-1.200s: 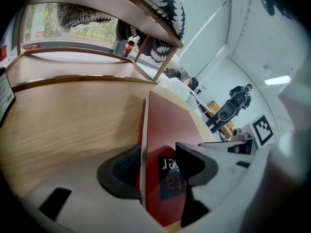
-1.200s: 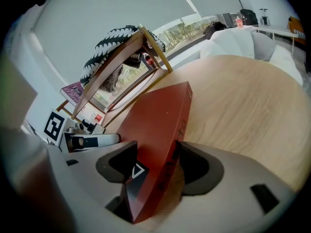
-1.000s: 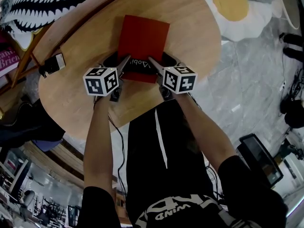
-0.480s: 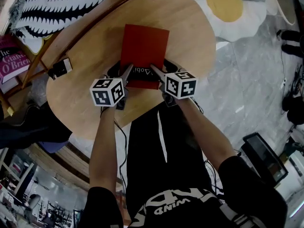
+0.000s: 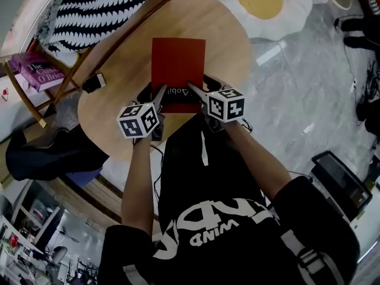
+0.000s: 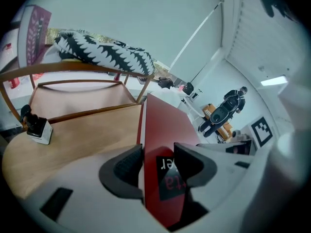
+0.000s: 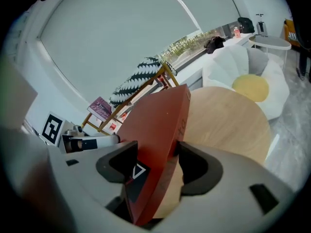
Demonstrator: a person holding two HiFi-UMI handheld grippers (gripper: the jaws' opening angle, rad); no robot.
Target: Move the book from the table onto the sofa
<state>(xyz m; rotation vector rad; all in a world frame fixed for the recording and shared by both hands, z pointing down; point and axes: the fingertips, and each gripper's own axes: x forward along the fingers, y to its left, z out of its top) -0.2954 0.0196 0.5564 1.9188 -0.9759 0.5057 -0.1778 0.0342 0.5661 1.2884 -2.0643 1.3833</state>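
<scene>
Because one gripper alone would likely let it tip, the left gripper point(image 6: 158, 161) and right gripper point(image 7: 156, 164) each pinch a near corner of the book point(image 5: 178, 61). The left jaws have just squeezed in a bit. The book hangs over the table point(image 5: 228, 37), not on the sofa yet.

book point(image 5: 178, 64) near end hidden by jaws, cover lettering point(image 5: 176, 92) partly covered
</scene>
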